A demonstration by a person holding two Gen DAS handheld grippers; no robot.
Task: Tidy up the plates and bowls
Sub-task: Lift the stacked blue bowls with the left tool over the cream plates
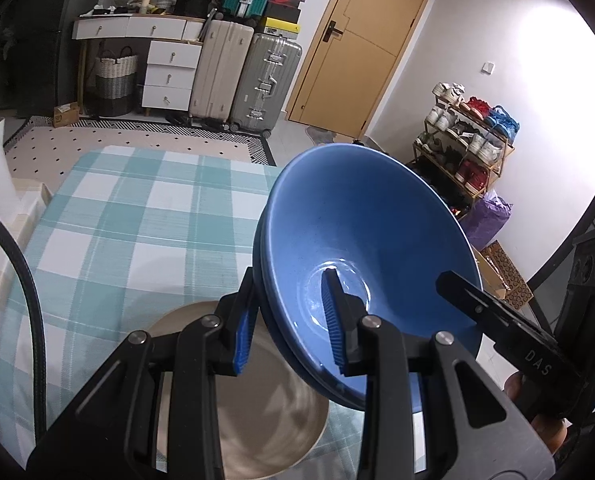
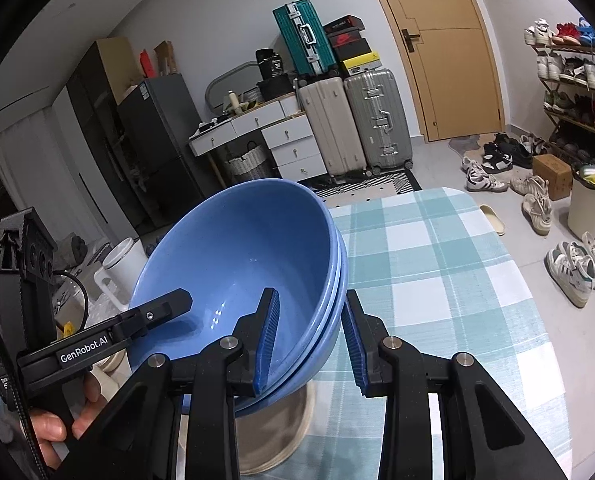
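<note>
Table (image 1: 129, 216): covered by a teal-and-white checked cloth; it lies below both grippers.
Beige plate (image 1: 265, 432): rests on the checked cloth at the near edge, directly under the lifted bowls; blurred in both views.
Blue bowls (image 1: 369, 232): two nested bowls, one seated inside the other, with the double rim visible at the gripped edges. The stack is clear of the table, tilted, above the beige plate.
Left gripper (image 1: 289, 320): jaws narrow, clamped on the bowl wall at the stack's left side. One blue pad lies inside the bowl, the other against the outside.
Right gripper (image 2: 311, 344): jaws narrow, clamped on the opposite rim. The left pad sits inside the bowl, the right pad on the outer wall.
Hand (image 2: 57, 424): fingers wrap the left gripper's handle, seen at the lower left of the right wrist view.
Stack position: held between the two grippers, one on each side.
</note>
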